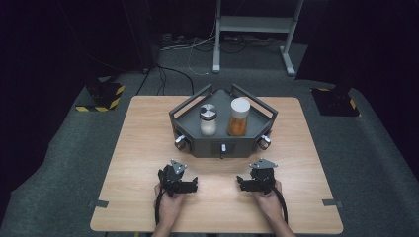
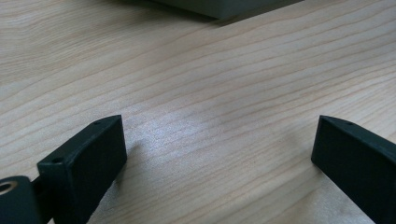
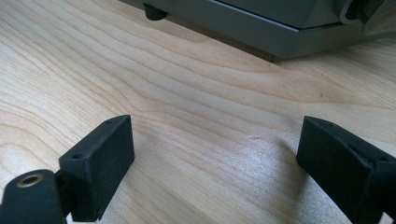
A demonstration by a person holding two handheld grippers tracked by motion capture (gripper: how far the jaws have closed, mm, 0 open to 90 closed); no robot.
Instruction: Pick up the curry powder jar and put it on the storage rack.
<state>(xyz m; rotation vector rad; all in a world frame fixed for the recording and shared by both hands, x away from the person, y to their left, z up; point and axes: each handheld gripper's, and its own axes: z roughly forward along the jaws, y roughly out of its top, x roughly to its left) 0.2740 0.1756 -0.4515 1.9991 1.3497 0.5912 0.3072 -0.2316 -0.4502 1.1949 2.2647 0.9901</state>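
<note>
Two jars upright side by side in a dark grey angular tray (image 1: 190,117) at the far middle of the light wooden table (image 1: 138,148): on the left a clear shaker jar (image 1: 208,121) with pale contents and a silver metal cap, on the right a taller jar (image 1: 238,117) with orange contents and a white lid, the two close together but apart. Tray walled by raised rails at the back corners, with round silver knobs at its front corners and a small one at its front centre. Left gripper (image 1: 193,185) low on the near part of the table, gripped by the left hand (image 1: 168,202), forearm entering from the bottom edge, grey three-cornered plate on top, jaws pointing inward toward the right. Right gripper (image 1: 240,182) mirrored opposite, held by the right hand (image 1: 269,200), jaws pointing inward toward the left, cable trailing back along the wrist. Both pairs of jaws spread wide with nothing between them but bare wood grain, as seen in the left gripper view (image 2: 219,140) and the right gripper view (image 3: 215,144). Both grippers well short of the tray and apart from each other, open table between them. Grey base and a black foot of the tray at the top of the right gripper view. Beyond the table, grey carpet, loose cables, a metal stand's legs and yellow-black striped blocks.
</note>
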